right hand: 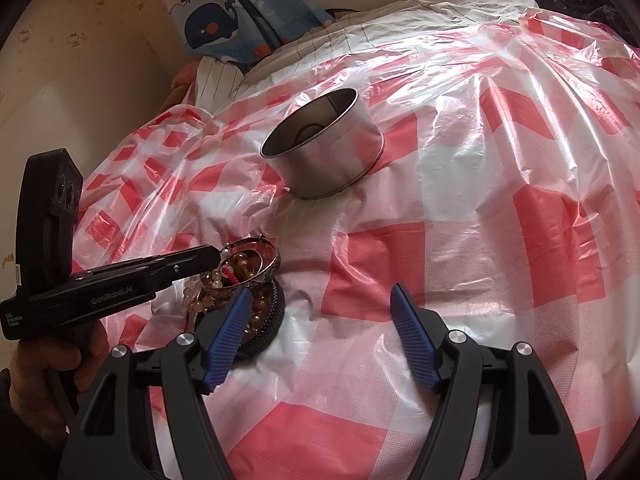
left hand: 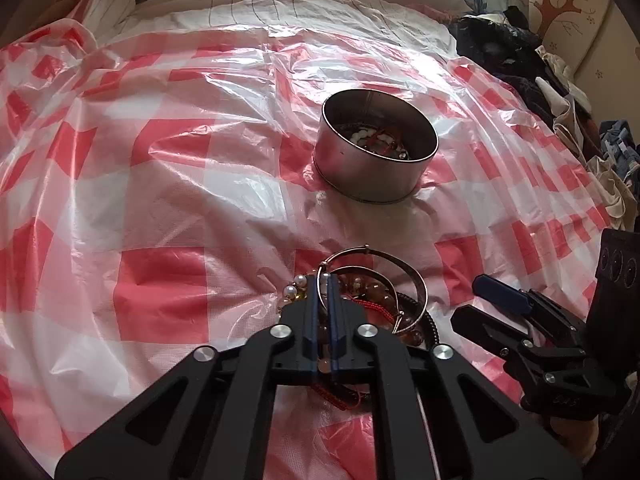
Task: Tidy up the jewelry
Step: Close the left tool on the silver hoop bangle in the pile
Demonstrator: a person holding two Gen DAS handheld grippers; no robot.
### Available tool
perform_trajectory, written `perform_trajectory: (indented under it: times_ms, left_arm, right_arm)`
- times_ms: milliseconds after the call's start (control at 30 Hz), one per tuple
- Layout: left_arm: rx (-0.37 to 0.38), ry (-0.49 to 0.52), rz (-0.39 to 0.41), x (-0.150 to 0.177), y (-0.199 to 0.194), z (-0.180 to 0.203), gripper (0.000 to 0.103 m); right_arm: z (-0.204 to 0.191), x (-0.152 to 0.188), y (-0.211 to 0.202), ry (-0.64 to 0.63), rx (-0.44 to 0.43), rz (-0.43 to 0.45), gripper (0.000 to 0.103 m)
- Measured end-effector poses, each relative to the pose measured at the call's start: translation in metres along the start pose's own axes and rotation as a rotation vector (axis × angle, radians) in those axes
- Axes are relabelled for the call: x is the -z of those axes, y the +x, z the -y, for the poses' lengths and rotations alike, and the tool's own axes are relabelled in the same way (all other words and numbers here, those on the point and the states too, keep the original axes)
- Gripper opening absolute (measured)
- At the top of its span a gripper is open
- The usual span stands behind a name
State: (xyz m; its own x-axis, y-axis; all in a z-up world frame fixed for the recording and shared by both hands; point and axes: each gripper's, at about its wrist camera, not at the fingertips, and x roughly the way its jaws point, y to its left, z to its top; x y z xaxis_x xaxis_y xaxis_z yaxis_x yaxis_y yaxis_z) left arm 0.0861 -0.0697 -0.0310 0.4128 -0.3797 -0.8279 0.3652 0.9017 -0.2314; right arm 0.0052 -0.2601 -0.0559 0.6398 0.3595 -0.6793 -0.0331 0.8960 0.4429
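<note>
Left gripper (left hand: 325,280) fingers pinched on silver bangle (left hand: 376,258), angled down, right gripper (right hand: 320,300) spread

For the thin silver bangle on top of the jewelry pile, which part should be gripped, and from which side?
Grip the silver bangle across its thin wire rim, from above on the near-left arc. It lies uppermost and tilted, so the rim stands free. The left tongs are shut on that spot.

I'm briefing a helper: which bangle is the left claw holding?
On the red-and-white checked plastic sheet, find the jewellery heap nearer than the round metal tin. The left claw pinches the thin silver wire bangle, plain and beadless.
</note>
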Motion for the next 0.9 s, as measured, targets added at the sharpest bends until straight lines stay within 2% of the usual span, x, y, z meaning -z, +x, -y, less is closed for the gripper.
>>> perform_trajectory:
  times_ms: [200,367,433,700,800,900]
  left_arm:
    - [0.084,-0.06,0.021,-0.001,-0.007,-0.01,0.0]
    - [0.059,-0.076,-0.015,0.0,0.003,-0.013,0.003]
    - [0.048,-0.058,-0.014,-0.001,0.005,-0.011,0.007]
    - [0.014,0.03,-0.034,0.002,0.01,0.006,0.007]
    - [0.037,0.027,-0.017,0.002,0.005,0.006,0.001]
    - [0.064,0.022,0.006,0.0,-0.002,0.006,0.001]
  right_arm:
    - [0.0,0.0,0.0,0.0,-0.001,0.0,0.07]
    - [0.0,0.0,0.0,0.0,-0.001,-0.001,0.07]
    - [0.0,0.0,0.0,0.0,-0.002,-0.001,0.07]
    - [0.0,0.0,0.0,0.0,-0.002,-0.001,0.07]
    - [0.0,0.0,0.0,0.0,-0.002,-0.001,0.07]
    - [-0.001,0.0,0.0,-0.001,-0.002,-0.001,0.071]
